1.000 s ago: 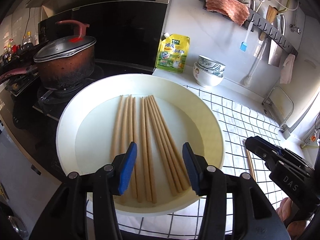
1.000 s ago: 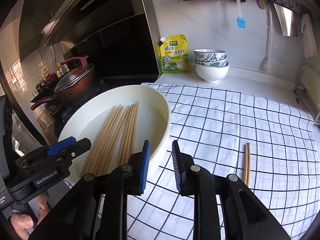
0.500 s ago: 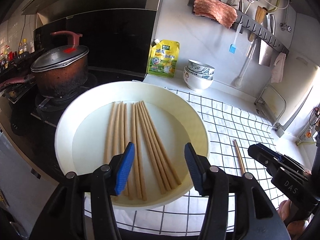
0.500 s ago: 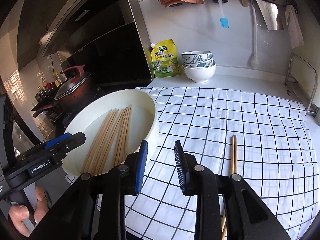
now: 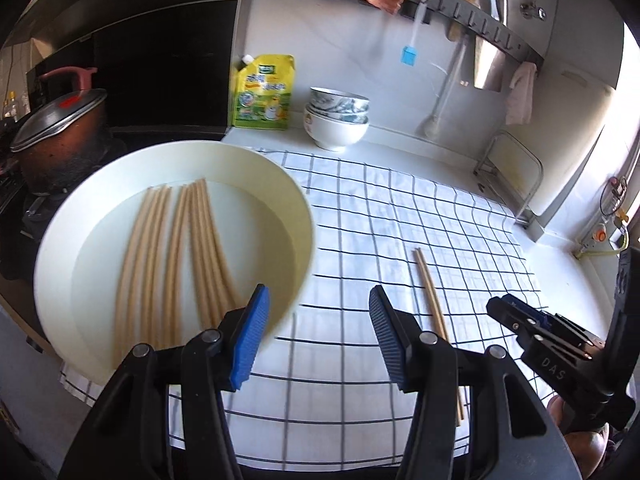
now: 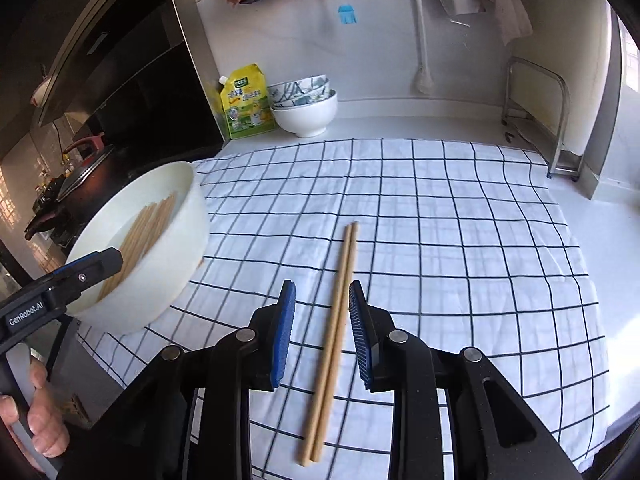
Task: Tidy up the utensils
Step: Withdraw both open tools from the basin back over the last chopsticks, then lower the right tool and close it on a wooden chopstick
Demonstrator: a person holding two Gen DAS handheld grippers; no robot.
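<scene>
Pair on the cloth: two chopsticks [image 6: 337,284] lie side by side, touching, on the checked cloth [image 6: 460,240], running near to far, well right of the white basin [image 6: 188,208].
Chopsticks in the basin: the rest of the chopsticks [image 5: 176,256] lie loose in its bottom, in two rough bunches.
Right gripper: your right gripper [image 6: 322,308] has its blue pads on either side of the pair at about its middle; the jaws are narrow, have just been opening a little, and the pads do not touch the sticks.
Left gripper: your left gripper [image 5: 316,336] stands about half open and holds nothing, over the cloth at the basin's near right rim.
Step in hand: looks like lining up on the pair, either to lift it or having just set it down; you cannot tell which from here.
Next move: if lifting, lower until the pads bracket both sticks, then close squarely so neither rolls out.
Beyond: stacked bowls [image 6: 304,108] and a yellow pouch [image 6: 244,104] at the far wall.
</scene>
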